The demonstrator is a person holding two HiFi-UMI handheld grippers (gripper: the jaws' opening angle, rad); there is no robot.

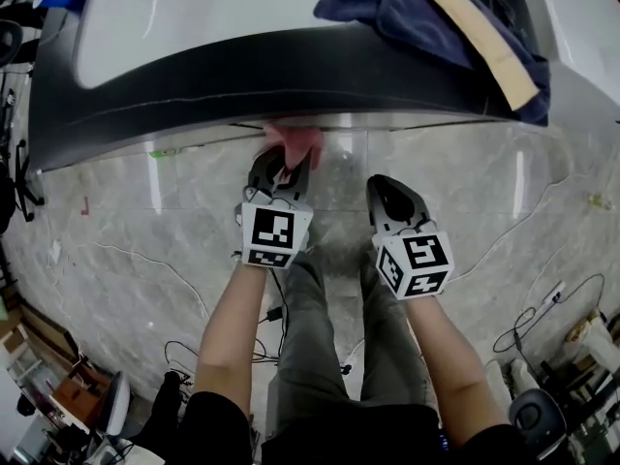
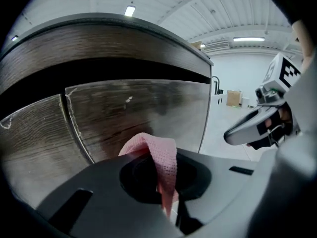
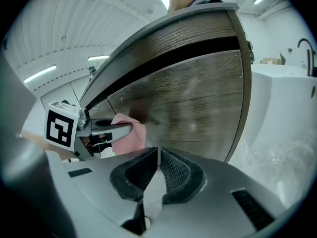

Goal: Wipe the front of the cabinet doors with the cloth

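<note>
My left gripper (image 1: 287, 166) is shut on a pink cloth (image 1: 296, 143), and the cloth's end reaches the cabinet front under the dark counter edge (image 1: 291, 71). In the left gripper view the pink cloth (image 2: 159, 157) sticks up between the closed jaws, close to the wood-grain cabinet door (image 2: 143, 118). My right gripper (image 1: 392, 200) is shut and holds nothing; it hangs beside the left one, a little back from the cabinet. In the right gripper view the cabinet door (image 3: 198, 108) fills the middle, with the left gripper (image 3: 124, 127) and its pink cloth (image 3: 130, 135) at the left.
A dark blue cloth (image 1: 426, 17) and a tan strap (image 1: 484, 37) lie on the white countertop (image 1: 194, 8) at the upper right. Grey marble floor (image 1: 126, 250) spreads below, with cables (image 1: 542, 308) at the right. A narrower door panel (image 2: 34, 138) adjoins the door's left side.
</note>
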